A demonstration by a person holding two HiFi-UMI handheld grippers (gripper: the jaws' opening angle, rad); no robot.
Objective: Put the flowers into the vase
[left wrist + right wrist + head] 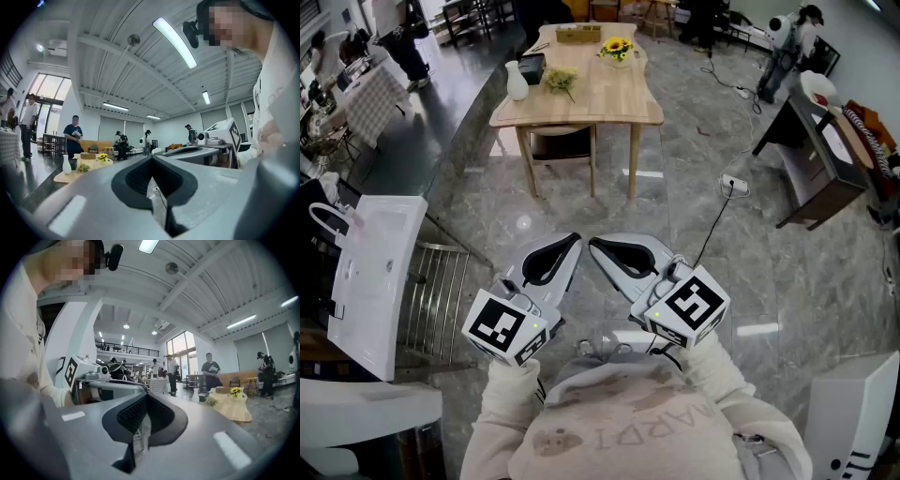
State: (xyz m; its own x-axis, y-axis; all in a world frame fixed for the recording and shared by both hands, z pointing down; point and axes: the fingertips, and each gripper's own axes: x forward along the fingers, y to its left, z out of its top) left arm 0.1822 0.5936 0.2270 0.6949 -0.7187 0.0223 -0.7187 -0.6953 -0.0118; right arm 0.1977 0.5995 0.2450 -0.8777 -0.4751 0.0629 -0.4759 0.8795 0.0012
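Observation:
A wooden table [609,98] stands far ahead across the floor. On it are a white vase [517,81], a loose green flower bunch [561,82] lying flat beside it, and a small pot of sunflowers [616,49]. My left gripper [575,241] and right gripper [595,246] are held close to my chest, tips nearly touching, both shut on nothing. The left gripper view has its shut tips [152,157] with the vase [66,163] and flower bunch [83,168] small at left. In the right gripper view the shut tips [146,394] sit left of the vase [195,395] and bunch [211,400].
A wooden box [578,34] and a dark object [532,67] share the table. A white cabinet [370,272] and metal rack [436,300] stand at my left. A floor socket with cable [733,185] and a dark desk [811,159] lie right. Several people stand around the room.

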